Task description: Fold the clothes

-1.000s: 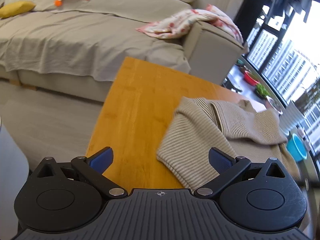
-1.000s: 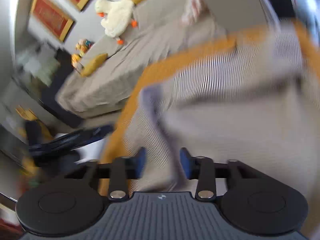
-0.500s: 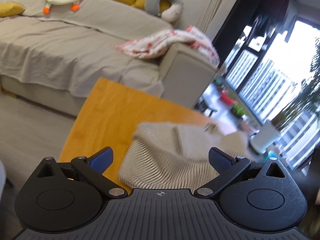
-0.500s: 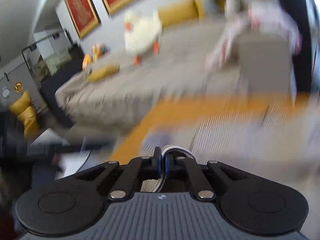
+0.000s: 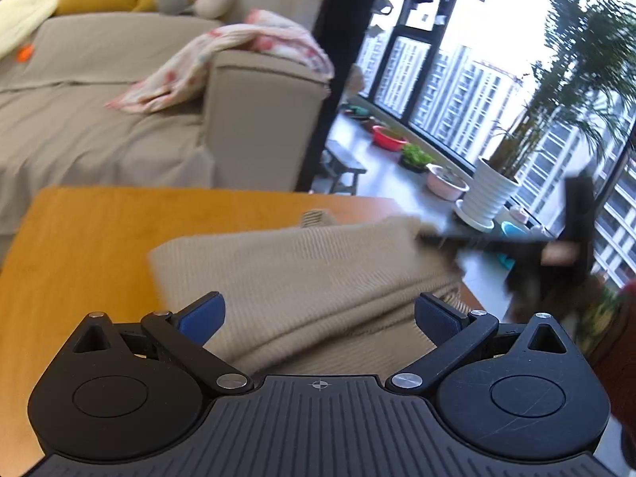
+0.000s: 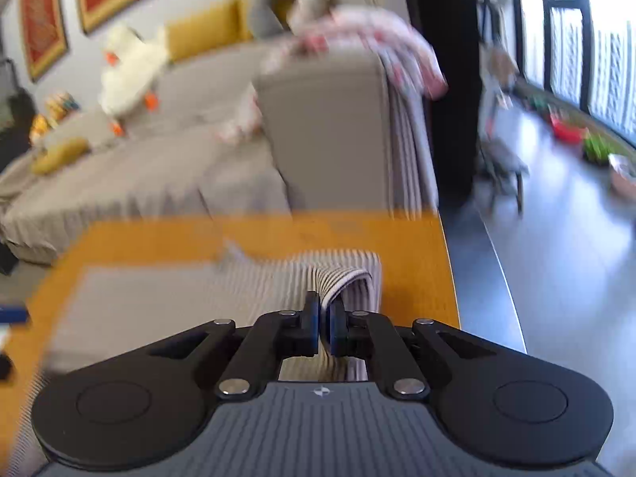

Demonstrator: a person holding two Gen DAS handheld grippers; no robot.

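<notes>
Behind the orange wooden counter (image 5: 91, 230) stands a grey sofa (image 5: 119, 135) with a patterned blanket (image 5: 238, 51) over its armrest, and tall windows (image 5: 457, 91) fill the right side. On the counter lies the beige ribbed sweater (image 5: 302, 274), partly blurred. The right gripper (image 6: 324, 318) has its jaws pressed together, pinching a raised fold of the sweater's edge. The left gripper (image 5: 318, 314) hangs above the sweater with its jaws spread wide, holding nothing.

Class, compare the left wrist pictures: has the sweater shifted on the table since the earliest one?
Yes. The sweater now lies further from the table's sofa-side edge, dragged toward the window side.
</notes>
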